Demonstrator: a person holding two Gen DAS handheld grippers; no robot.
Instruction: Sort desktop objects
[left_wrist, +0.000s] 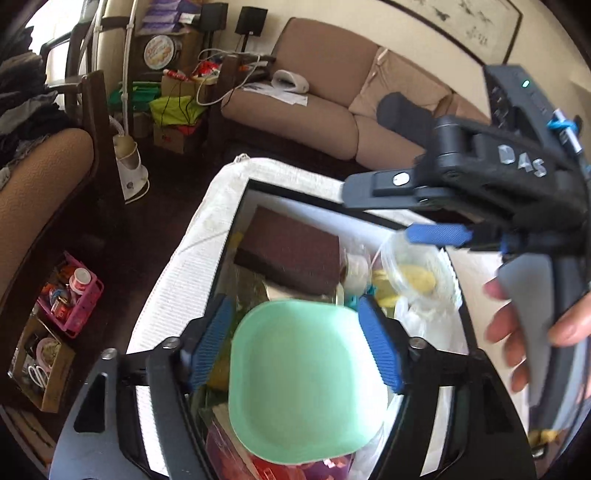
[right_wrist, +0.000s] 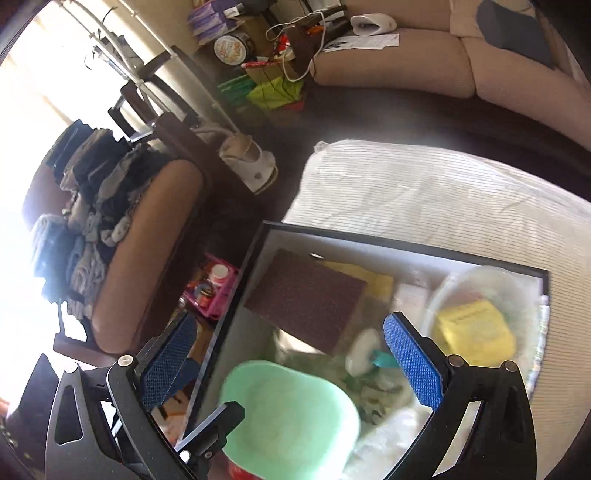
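Scene: 2 hand-held grippers hung over an open black-rimmed storage box (left_wrist: 236, 236) that sat on a white ribbed cloth (left_wrist: 177, 280) covering the surface.
Task's thing: a mint-green square plastic bowl (left_wrist: 303, 384) lay hollow side up inside the box, on top of mixed clutter at the near end.
Left gripper (left_wrist: 295, 347): its blue-padded fingers (left_wrist: 380, 343) stood spread on either side of the bowl, close by its rim; blur hid whether the pads touched it.
Right gripper (right_wrist: 295, 373): its fingers stood wide apart and empty, above the box; a person's hand (left_wrist: 517, 332) held its handle.
Other contents: a dark maroon rectangular book (left_wrist: 291, 251) leaned at the far end, and a clear plastic bag with a yellow block inside (right_wrist: 476, 328) lay at the right.
Handling: the bowl looked light, stiff and smooth, so probably slippery under pads.
Where to hold: 2 opposite rim edges seemed best, squeezed evenly and kept level.
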